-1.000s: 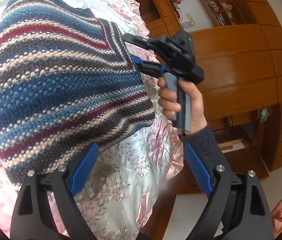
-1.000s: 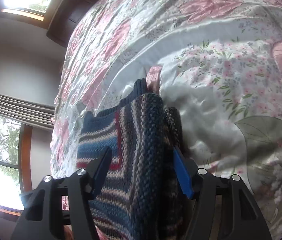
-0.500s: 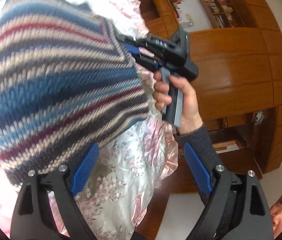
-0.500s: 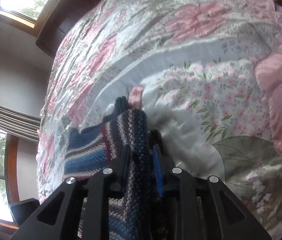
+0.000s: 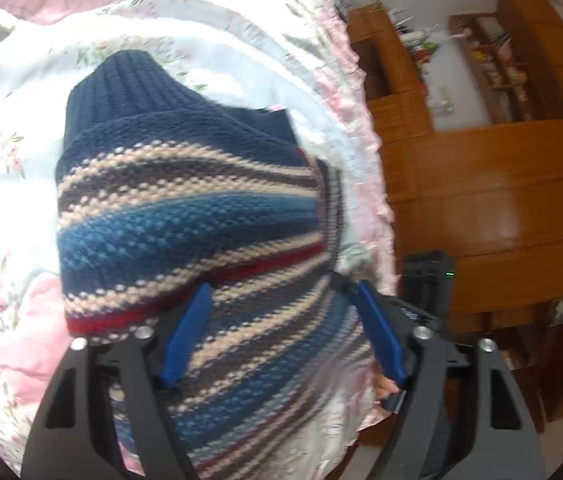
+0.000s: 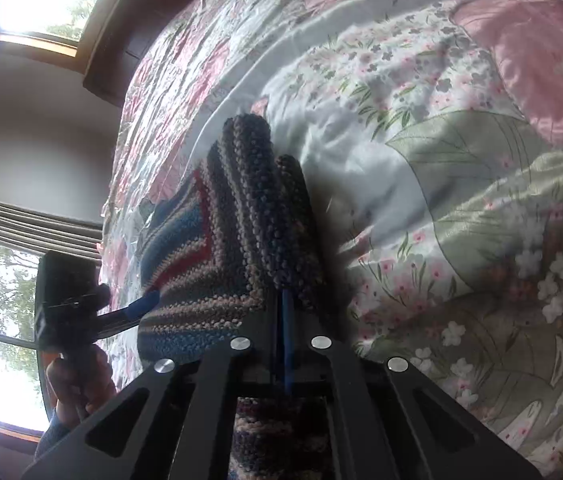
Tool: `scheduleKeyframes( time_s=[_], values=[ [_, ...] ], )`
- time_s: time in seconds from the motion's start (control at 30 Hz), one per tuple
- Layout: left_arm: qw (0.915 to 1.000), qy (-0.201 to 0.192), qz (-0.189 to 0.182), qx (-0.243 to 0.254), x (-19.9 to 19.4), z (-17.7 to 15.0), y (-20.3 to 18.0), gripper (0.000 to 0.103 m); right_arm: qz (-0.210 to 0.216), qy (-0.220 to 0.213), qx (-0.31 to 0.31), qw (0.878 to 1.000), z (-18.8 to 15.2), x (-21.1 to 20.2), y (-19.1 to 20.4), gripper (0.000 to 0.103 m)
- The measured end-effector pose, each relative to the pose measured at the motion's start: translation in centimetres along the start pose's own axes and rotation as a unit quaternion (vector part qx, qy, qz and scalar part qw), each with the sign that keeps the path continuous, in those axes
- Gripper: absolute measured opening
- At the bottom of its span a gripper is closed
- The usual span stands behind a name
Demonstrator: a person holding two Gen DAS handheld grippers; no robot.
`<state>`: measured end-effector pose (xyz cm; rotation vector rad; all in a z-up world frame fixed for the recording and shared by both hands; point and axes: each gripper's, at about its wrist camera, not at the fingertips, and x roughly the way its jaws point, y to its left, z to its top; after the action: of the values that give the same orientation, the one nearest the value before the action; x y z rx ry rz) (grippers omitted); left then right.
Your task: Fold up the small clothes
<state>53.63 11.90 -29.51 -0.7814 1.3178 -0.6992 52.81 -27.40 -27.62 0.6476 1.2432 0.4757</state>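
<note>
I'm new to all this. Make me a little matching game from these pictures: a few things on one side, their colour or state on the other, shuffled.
Things:
1. sweater
2. bedspread
3. right gripper
4. left gripper
5. cabinet

Descriptions:
A. open around the knit
B. brown wood
C. pink floral
D. shut on the knit
E. striped blue, red and cream

Pairs: 1-E, 2-C, 3-D, 4-A, 5-B

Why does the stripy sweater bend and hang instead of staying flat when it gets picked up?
The stripy sweater is probably soft, thick knit: it drapes over itself on the bedspread. Where the right gripper pinches it, it bunches, so it should flop, not slip.
</note>
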Motion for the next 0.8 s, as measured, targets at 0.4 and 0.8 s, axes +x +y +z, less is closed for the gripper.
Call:
scheduleKeyframes(
  time_s=[0.4, 0.8],
  values=[
    [0.9994, -0.007, 0.011, 0.032, -0.6, -3.2, -0.7, 0.071, 0.065, -0.009, 0.027, 0.997, -4.8, -2.3, -2.1, 0.000],
    [0.9998, 0.016, -0.011, 0.000, -1.8, -9.0, 1.5, 0.070, 0.056, 0.004, 0.068, 0.996, -6.3, -1.9, -2.7, 0.000]
  ],
)
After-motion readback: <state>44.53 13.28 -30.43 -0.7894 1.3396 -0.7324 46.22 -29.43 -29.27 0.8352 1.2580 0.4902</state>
